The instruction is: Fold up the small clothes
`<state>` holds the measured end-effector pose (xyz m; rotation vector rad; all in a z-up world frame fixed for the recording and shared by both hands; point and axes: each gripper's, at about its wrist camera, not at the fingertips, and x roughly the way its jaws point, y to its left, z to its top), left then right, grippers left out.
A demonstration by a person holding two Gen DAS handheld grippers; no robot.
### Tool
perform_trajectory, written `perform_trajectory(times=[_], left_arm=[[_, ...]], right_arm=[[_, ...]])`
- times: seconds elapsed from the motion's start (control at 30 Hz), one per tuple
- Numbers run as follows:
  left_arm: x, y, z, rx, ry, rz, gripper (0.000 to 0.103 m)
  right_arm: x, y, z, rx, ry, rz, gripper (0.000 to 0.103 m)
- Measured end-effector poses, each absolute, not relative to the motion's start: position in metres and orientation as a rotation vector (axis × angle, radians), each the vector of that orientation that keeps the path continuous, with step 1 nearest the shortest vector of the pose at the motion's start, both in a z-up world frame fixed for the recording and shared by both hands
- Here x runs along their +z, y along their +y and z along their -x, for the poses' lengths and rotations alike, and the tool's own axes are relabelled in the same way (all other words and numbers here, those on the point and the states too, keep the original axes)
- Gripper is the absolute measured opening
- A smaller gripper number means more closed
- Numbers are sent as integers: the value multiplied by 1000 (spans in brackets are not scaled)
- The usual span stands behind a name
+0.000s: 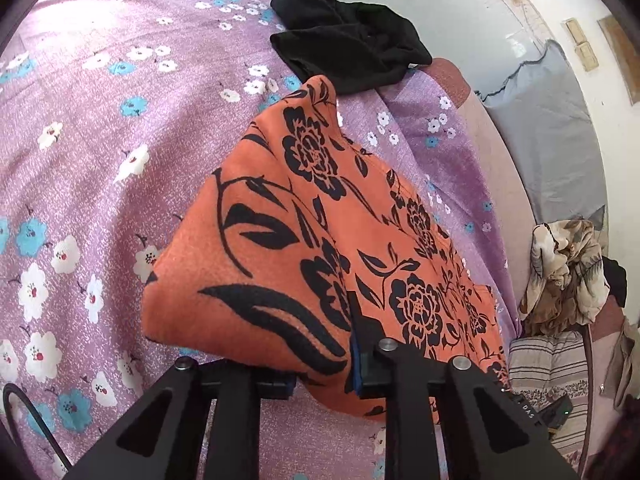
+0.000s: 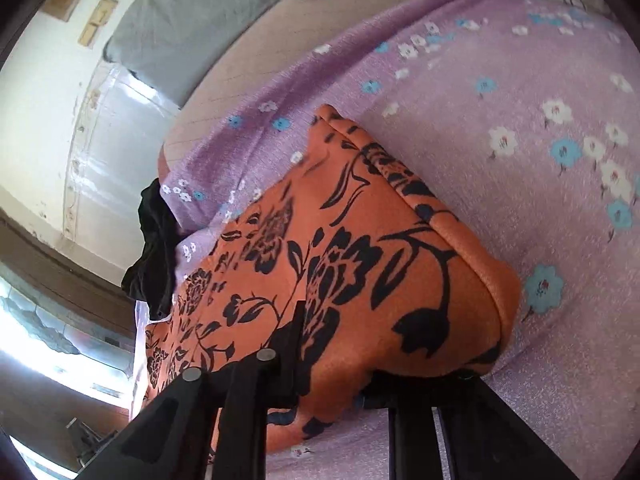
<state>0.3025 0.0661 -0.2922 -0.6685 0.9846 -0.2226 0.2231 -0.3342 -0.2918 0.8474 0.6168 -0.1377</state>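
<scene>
left wrist: left gripper (image 1: 326, 380) pinched on near edge of orange floral garment (image 1: 304, 240), folded, lying on purple floral bedsheet (image 1: 100, 140); black cloth (image 1: 348, 44) beyond its far tip | right wrist: right gripper (image 2: 332, 376) clamped on orange floral garment (image 2: 360, 260), same bedsheet (image 2: 520, 100); black cloth (image 2: 154, 248) to its left
</scene>
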Motion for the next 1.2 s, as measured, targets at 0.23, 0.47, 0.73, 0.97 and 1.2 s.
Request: perform_trajectory(times=[0.23,0.47,0.73,0.97,1.2], left_arm=[[-261,76,-272,-252,963,644,18],[-251,92,-181,-297,987,623,18],[-274,118,-121,-222,1106,558,31],[-215,148,-86,-31,846,324,33],[-245,97,-131,-99,964,107,62]], right_arm=[[-243,-310,-182,-149,524,-692,15],[-224,-292,-80,-143,537,-690,15],[-289,-306,3,-201,874,-861,22],[-242,-341,56,-379,655,-836,25],[-250,-306,-2,-259,721,-728,25]])
